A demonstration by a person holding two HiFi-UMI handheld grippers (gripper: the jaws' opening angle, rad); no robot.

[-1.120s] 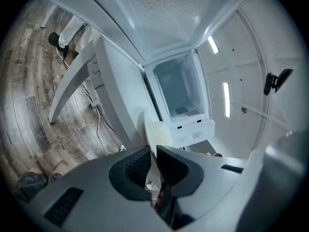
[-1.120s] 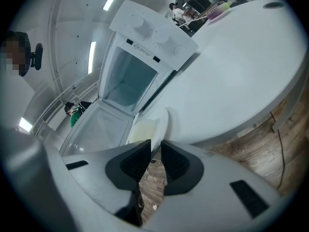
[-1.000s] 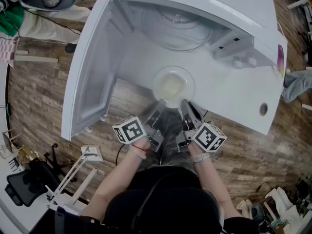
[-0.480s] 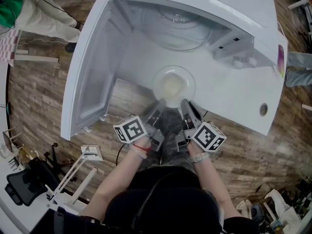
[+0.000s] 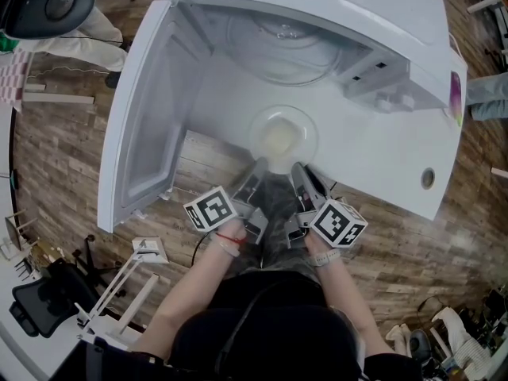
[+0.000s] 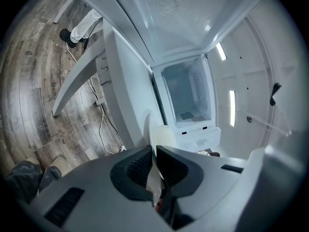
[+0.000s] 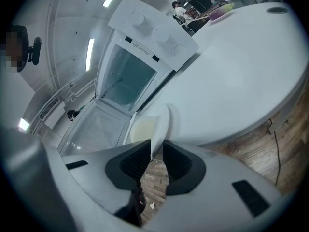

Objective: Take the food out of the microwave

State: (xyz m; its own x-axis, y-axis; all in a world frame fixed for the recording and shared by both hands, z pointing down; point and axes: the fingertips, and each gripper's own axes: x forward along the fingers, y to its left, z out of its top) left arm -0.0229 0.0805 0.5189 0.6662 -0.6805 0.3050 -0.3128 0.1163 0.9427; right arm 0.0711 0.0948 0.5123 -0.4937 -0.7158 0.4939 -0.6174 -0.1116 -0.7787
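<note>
Black chair (image 5: 48, 2) now fills far-left corner; bowl and both grippers unmoved. Bowl (image 5: 282, 137) of pale food outside open microwave (image 5: 317, 6), at table (image 5: 381, 157) near edge. Left gripper (image 5: 256, 171) clamped on near rim, right gripper (image 5: 300, 171) pinching rim too. Cubes (image 5: 210, 210) show black-and-white square codes.

Head camera looks steeply down on microwave (image 5: 333, 6); cameras on left gripper (image 5: 255, 171) and right gripper (image 5: 302, 171) face the shared bowl (image 5: 283, 139), close.
</note>
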